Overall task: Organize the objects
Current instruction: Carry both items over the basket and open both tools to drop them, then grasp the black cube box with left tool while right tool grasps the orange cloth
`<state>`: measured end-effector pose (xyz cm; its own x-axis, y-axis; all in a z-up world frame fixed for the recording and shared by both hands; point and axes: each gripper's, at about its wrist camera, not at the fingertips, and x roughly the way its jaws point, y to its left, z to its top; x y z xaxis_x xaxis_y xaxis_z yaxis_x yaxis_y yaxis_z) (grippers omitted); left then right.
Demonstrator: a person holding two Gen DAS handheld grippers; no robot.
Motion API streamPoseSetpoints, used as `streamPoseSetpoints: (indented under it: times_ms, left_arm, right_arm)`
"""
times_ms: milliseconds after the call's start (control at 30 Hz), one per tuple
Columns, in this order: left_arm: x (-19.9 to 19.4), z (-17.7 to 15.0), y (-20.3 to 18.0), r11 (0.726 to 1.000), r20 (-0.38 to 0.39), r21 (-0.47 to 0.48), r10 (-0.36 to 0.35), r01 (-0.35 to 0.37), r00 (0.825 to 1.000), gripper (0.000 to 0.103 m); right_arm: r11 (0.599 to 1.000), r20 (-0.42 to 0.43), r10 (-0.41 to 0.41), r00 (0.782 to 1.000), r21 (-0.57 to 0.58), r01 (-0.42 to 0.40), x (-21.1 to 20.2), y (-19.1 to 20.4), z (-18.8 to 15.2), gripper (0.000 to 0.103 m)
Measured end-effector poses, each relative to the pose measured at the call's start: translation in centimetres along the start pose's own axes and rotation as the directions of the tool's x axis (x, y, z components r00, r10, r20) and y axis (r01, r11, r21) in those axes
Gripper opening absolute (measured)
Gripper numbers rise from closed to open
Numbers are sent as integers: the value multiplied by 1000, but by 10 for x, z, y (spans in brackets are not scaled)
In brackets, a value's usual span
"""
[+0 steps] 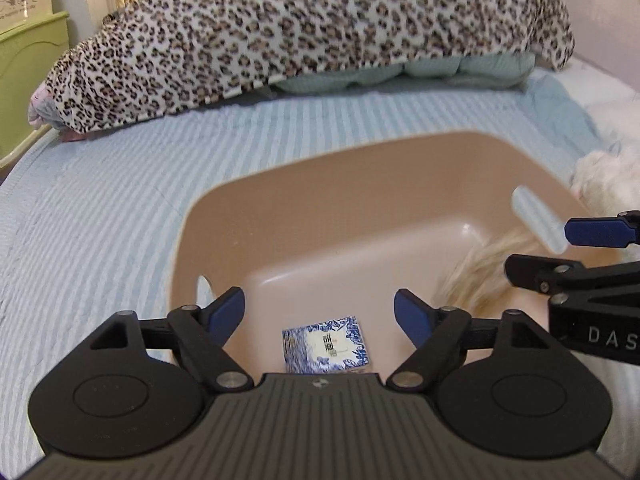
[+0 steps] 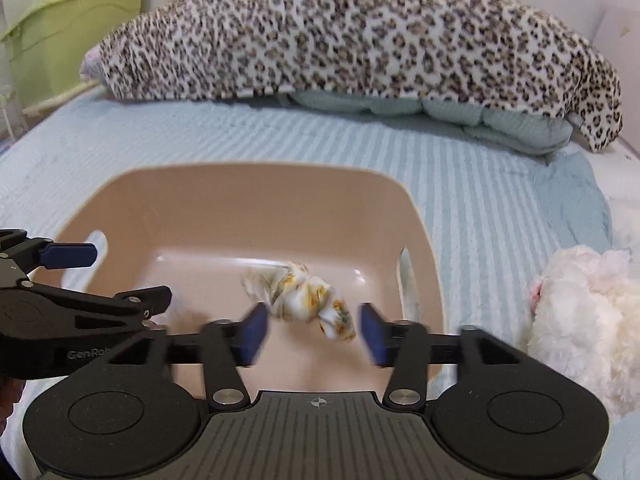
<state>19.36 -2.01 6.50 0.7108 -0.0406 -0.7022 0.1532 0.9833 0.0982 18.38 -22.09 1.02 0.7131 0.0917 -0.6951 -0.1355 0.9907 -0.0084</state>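
A tan plastic basket (image 1: 280,184) with handle slots sits on the bed; it also shows in the right wrist view (image 2: 240,188). A small blue-and-white patterned packet (image 1: 326,344) lies on its floor, just ahead of my open left gripper (image 1: 320,312). My right gripper (image 2: 314,332) is open above the basket, and a white cloth scrunchie with yellow flowers (image 2: 308,300) is between and just beyond its fingers, blurred, not gripped. The scrunchie shows as a blurred pale streak in the left wrist view (image 1: 480,272), beside the right gripper (image 1: 560,248).
A leopard-print blanket (image 1: 300,32) over a pale green quilt lies across the far side of the blue striped bedspread (image 1: 100,200). A white fluffy plush toy (image 2: 584,320) sits right of the basket. A green cabinet (image 2: 72,28) stands at the far left.
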Motion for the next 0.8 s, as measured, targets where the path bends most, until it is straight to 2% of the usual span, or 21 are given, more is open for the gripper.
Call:
streamPoseSetpoints:
  times_ms: [67,167,333,600,800]
  left_arm:
    - [-14,0,0,1000,24,10,2,-2,1000,89]
    - [-35,-2,1,1000,58,21,11,-13,998,91]
    - [-60,-15,9,1000,64,7,-12,11,998,94]
    - [-90,-51,18,1000,66,14,0,-1,998,95]
    - [-89,-78,16,999,-10,43,-22,22,1000,95]
  right_arm:
    - [1000,28,6,1000,6,-6,-13,0,-1,74]
    - [1000,55,10,998,16,-11,-33,0,-5,80]
    - [1000,77,10,997,19,-11,-61,5,-15,92]
    - [999,32,16,999,32,-17,-86,12,-48,97]
    - [999,-31,0,1000,37,1,-85,15,-79,100]
